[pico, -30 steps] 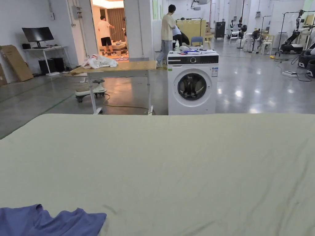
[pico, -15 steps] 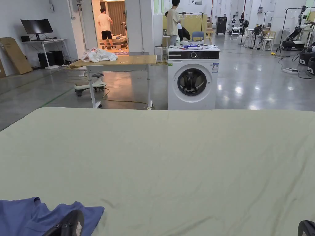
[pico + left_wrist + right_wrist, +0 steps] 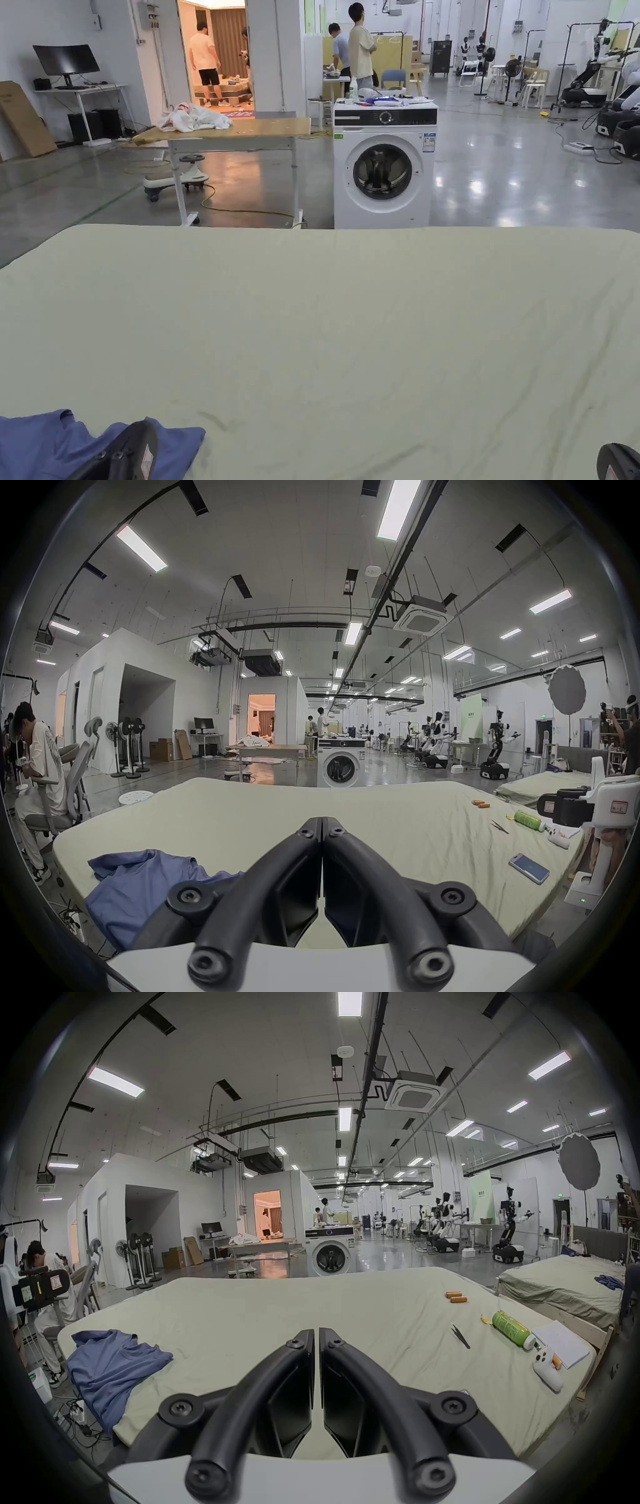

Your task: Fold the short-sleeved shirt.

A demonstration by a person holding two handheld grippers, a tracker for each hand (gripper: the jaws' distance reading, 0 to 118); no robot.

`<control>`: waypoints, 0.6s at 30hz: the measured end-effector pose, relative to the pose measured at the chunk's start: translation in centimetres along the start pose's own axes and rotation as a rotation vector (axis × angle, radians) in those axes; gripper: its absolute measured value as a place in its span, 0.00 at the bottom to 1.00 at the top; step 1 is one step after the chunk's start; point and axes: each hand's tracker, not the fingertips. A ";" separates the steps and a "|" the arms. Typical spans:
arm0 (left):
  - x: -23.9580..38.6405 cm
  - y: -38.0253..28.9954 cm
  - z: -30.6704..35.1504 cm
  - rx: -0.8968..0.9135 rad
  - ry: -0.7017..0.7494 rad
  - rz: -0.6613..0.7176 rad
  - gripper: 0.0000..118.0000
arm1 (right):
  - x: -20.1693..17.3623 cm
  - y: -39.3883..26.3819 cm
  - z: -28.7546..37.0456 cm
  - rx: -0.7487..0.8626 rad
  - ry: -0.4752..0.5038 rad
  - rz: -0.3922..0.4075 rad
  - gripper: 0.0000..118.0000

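Observation:
A blue short-sleeved shirt (image 3: 44, 440) lies crumpled on the near left corner of a bed with a pale green sheet (image 3: 350, 325). In the left gripper view the shirt (image 3: 138, 888) is low and to the left of my left gripper (image 3: 322, 821), whose jaws are shut with nothing between them, above the sheet. In the right gripper view the shirt (image 3: 110, 1366) hangs partly over the bed's left edge. My right gripper (image 3: 317, 1333) is shut and holds nothing. In the head view the left gripper (image 3: 128, 453) overlaps the shirt's edge, and the right gripper (image 3: 619, 462) peeks in at the bottom right.
On the bed's right side lie a green bottle (image 3: 510, 1328), black tweezers (image 3: 460, 1336), orange batteries (image 3: 455, 1297), a white controller (image 3: 547, 1369), papers (image 3: 561, 1343) and a phone (image 3: 529, 863). A washing machine (image 3: 384, 165) stands beyond the far edge. A person (image 3: 38, 757) sits at the left.
Both grippers have risen into the bottom of the head view, the left one over the shirt's edge. The head camera shifted slightly. The shirt lies as before.

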 end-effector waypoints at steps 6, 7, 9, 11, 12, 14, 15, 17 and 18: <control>0.2 0.1 -0.2 0.002 -0.016 0.003 0.00 | -0.1 0.3 0.2 0.003 0.005 0.013 0.02; 0.2 0.2 -0.2 0.002 -0.018 0.003 0.00 | -0.2 0.4 0.2 0.003 0.007 0.015 0.02; 0.2 0.2 -0.2 0.001 -0.018 0.002 0.00 | -0.4 0.4 0.2 0.007 0.013 0.024 0.02; 0.0 0.3 -0.1 -0.001 -0.016 0.007 0.00 | -0.8 0.5 -0.1 0.006 0.026 0.032 0.02; -0.1 0.3 0.0 -0.001 -0.013 0.007 0.00 | -1.0 0.6 -0.2 0.005 0.036 0.031 0.02; -0.6 0.4 0.4 -0.004 0.001 0.007 0.00 | -1.6 0.7 -1.0 -0.009 0.096 0.004 0.02; -1.1 0.5 0.8 -0.006 0.005 0.011 0.00 | -2.0 0.6 -1.4 -0.008 0.113 0.000 0.02; -1.9 0.7 1.8 -0.001 0.047 0.007 0.00 | -3.4 0.5 -2.4 -0.015 0.155 0.011 0.02; -2.3 0.7 2.2 -0.002 0.077 -0.003 0.00 | -4.1 0.5 -2.8 -0.020 0.177 0.015 0.02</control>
